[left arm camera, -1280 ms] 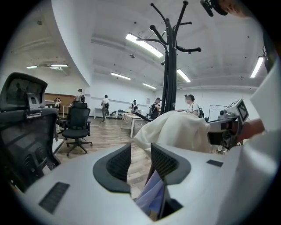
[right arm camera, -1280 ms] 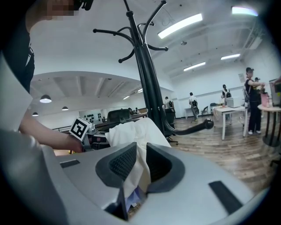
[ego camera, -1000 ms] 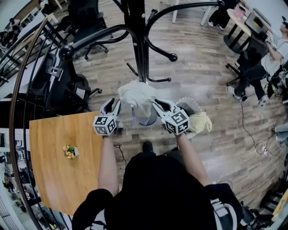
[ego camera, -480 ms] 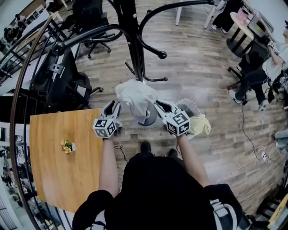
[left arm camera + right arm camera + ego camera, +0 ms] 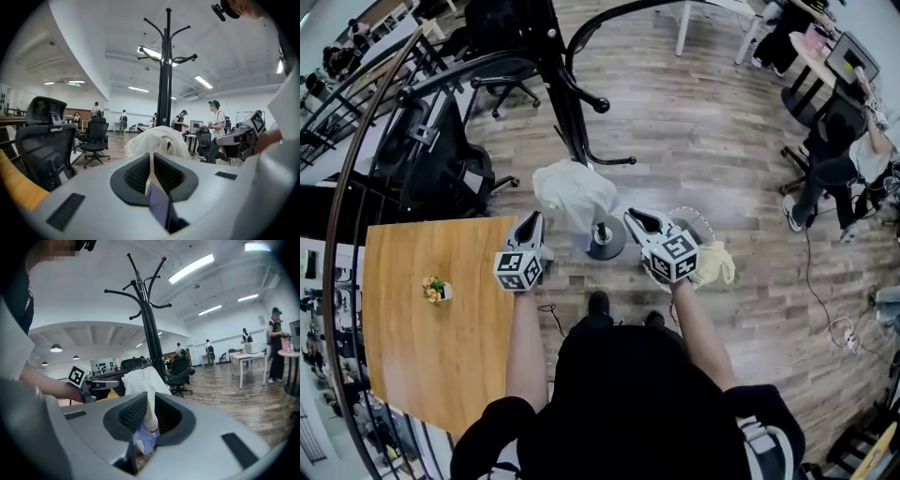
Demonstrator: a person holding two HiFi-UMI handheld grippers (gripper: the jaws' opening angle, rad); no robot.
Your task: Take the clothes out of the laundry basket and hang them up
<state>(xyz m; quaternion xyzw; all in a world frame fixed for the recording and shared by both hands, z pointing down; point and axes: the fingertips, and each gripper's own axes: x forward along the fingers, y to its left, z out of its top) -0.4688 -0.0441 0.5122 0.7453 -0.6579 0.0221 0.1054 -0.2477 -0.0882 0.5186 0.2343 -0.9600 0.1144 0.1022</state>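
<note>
A white garment (image 5: 574, 192) hangs bunched between my two grippers, just in front of the black coat rack's pole (image 5: 562, 89) and above its round base (image 5: 605, 240). What holds it up underneath is hidden. My left gripper (image 5: 532, 223) is at its left edge; its jaws are closing, with a thin fold of the white garment (image 5: 159, 139) pinched between the pads. My right gripper (image 5: 636, 221) is at its right edge, jaws also closing on a wad of the white garment (image 5: 140, 380). The round laundry basket (image 5: 701, 221) stands behind my right gripper with a yellow garment (image 5: 717, 262) in it.
A wooden table (image 5: 431, 337) with a small flower pot (image 5: 433, 289) is at my left. Black office chairs (image 5: 441, 164) stand beyond it, beside a curved railing. People sit at desks at the far right (image 5: 839, 159). Cables (image 5: 830, 300) lie on the wood floor.
The left gripper's jaws have come together on the garment's edge. The garment and both grippers sit slightly lower and further from the rack's top in the head view.
</note>
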